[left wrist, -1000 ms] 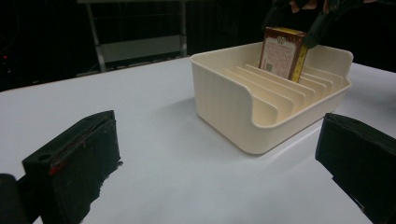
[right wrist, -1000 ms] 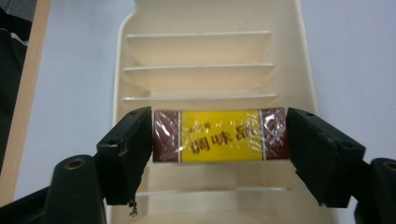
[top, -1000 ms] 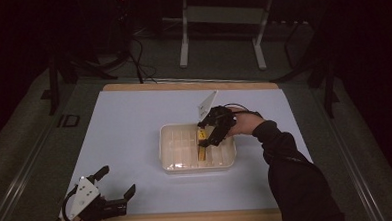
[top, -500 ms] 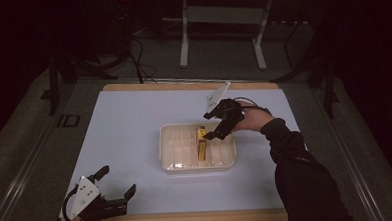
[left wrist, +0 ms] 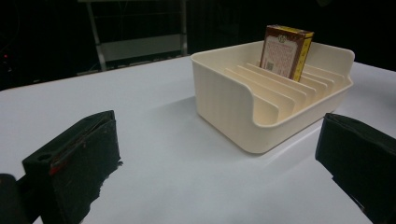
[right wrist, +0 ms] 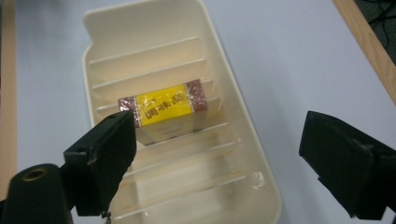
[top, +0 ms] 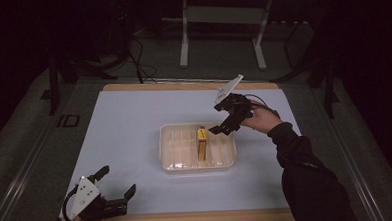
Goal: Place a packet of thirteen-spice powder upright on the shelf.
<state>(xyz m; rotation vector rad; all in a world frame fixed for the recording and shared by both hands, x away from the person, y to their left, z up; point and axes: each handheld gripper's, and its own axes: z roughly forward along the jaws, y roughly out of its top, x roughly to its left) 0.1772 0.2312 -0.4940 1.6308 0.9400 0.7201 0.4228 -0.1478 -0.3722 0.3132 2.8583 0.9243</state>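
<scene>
- A cream slotted tray (top: 198,163) sits near the middle of the white-topped desk (top: 134,123); thin ribs divide its inside into narrow slots.
- A small brown and yellow box (top: 201,142) stands on edge in one slot of the tray, toward the tray's right half in the high view. In the left gripper view the box (left wrist: 286,50) rises above the tray's rim (left wrist: 224,100).
- The right gripper (top: 223,119) is held above the desk just past the tray's far right corner, in a person's hand (top: 262,119) with a dark sleeve. Its fingers are spread apart with nothing between them; in the right gripper view they frame the tray (right wrist: 233,116) and the box (right wrist: 163,108) from above, touching neither.
- The left gripper (top: 117,181) lies at the desk's near left corner, well apart from the tray. Its fingers (left wrist: 74,163) are wide apart and empty, pointing toward the tray.
</scene>
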